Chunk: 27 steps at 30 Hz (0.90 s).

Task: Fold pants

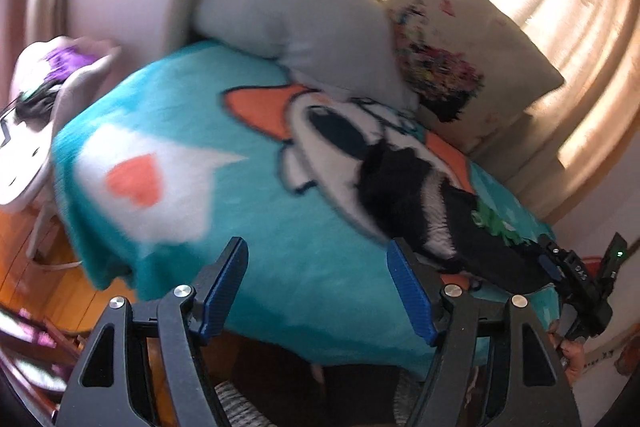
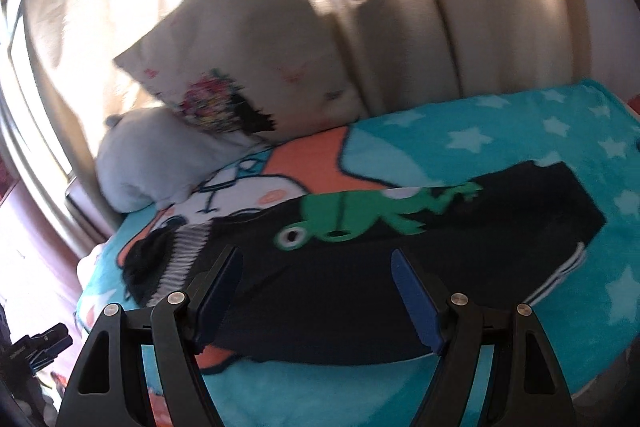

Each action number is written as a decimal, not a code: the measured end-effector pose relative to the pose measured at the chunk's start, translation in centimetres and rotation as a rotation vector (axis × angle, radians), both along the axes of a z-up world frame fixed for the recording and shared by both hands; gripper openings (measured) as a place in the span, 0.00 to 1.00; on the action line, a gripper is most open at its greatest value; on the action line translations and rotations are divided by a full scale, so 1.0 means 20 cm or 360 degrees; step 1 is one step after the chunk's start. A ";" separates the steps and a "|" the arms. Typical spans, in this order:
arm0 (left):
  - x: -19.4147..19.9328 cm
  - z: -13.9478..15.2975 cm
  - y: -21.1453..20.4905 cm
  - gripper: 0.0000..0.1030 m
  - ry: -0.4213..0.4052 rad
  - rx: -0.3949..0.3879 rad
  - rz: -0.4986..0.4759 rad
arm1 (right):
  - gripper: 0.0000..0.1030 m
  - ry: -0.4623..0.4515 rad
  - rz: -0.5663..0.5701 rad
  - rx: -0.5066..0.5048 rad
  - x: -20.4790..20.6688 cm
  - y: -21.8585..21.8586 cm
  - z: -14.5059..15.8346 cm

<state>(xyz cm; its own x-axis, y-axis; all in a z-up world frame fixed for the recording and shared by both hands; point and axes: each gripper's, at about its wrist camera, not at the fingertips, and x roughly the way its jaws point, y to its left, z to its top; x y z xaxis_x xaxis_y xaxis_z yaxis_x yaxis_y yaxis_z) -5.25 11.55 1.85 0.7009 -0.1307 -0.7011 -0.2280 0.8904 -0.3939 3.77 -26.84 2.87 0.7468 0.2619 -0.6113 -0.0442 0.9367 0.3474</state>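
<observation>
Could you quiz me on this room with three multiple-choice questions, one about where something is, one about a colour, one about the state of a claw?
1. The black pants lie
A on the turquoise blanket
B on the floor
C over a chair

2. The frog picture on the pants is
A red
B green
C yellow

3. The right claw is
A shut on the pants
B open, holding nothing
C holding a pillow

Answers: 1 A, blanket shows all around them; 2 B, plainly green on black; 3 B, its fingers stand apart above the cloth.
</observation>
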 end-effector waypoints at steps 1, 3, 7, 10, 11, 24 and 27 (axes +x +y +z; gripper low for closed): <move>0.05 0.02 -0.04 0.69 -0.0011 0.0002 -0.0041 | 0.79 0.0003 -0.0028 0.0004 0.01 -0.04 0.00; 0.17 0.05 -0.14 0.69 -0.0025 0.0007 -0.0146 | 0.79 0.0011 -0.0072 0.0006 0.02 -0.11 -0.01; 0.45 0.07 -0.33 0.69 -0.0032 0.0020 -0.0321 | 0.79 0.0058 -0.0086 0.0001 0.05 -0.23 -0.07; 0.64 0.02 -0.44 0.69 -0.0026 0.0077 -0.0390 | 0.79 0.0090 -0.0100 -0.0032 0.07 -0.29 -0.11; 0.70 -0.02 -0.46 0.69 -0.0004 0.0086 -0.0398 | 0.79 0.0110 -0.0108 -0.0057 0.09 -0.31 -0.12; 0.92 -0.28 -0.48 0.69 0.0138 0.0357 -0.0361 | 0.77 0.0120 -0.0070 0.0032 0.21 -0.54 -0.12; 0.88 -0.20 -0.48 0.69 0.0141 0.0290 -0.0352 | 0.79 -0.0002 -0.0147 0.0178 0.13 -0.66 -0.03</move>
<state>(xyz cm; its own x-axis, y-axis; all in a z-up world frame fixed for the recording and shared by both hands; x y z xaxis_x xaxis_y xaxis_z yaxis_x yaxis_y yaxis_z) 12.44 1.98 -2.22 0.6045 -0.1401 -0.7841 -0.0468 0.9765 -0.2106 6.39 -39.94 2.33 0.7716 0.2583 -0.5812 0.0403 0.8922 0.4499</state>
